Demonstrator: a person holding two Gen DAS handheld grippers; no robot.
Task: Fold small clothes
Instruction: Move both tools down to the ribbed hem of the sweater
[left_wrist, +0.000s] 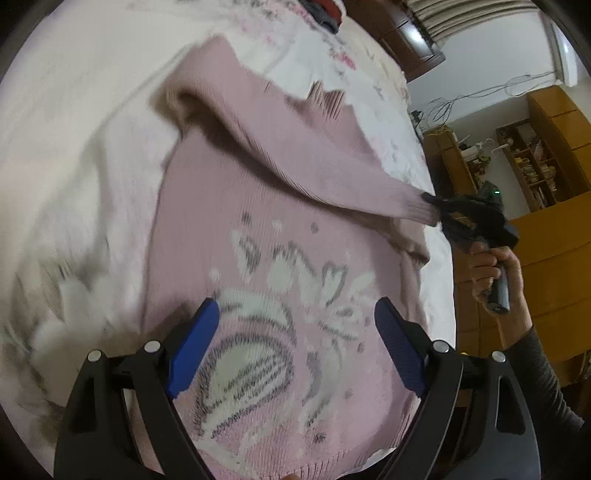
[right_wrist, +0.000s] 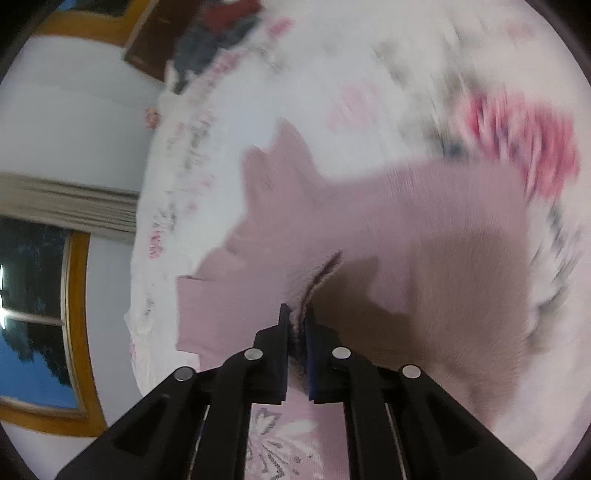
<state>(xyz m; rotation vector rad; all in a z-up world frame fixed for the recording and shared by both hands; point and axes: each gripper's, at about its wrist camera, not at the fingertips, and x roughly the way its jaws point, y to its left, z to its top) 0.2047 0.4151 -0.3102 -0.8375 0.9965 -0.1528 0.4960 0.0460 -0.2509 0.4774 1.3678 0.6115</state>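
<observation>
pink sleeve going across the chest

pink knitted sweater (left_wrist: 280, 258) lies flat, pattern up, on the white floral bedspread (left_wrist: 74, 147). the right gripper (right_wrist: 297, 321) is pinched tight on the sleeve cuff (left_wrist: 417, 210), holding the sleeve lifted over the body. the left gripper (left_wrist: 295, 325) hovers wide open above the white motif, gripping nothing. to do this well, i'd carry the cuff low and level across the chest, lay the sleeve straight without twisting, and use the free fingers to pin the body so the knit doesn't drag.
</observation>
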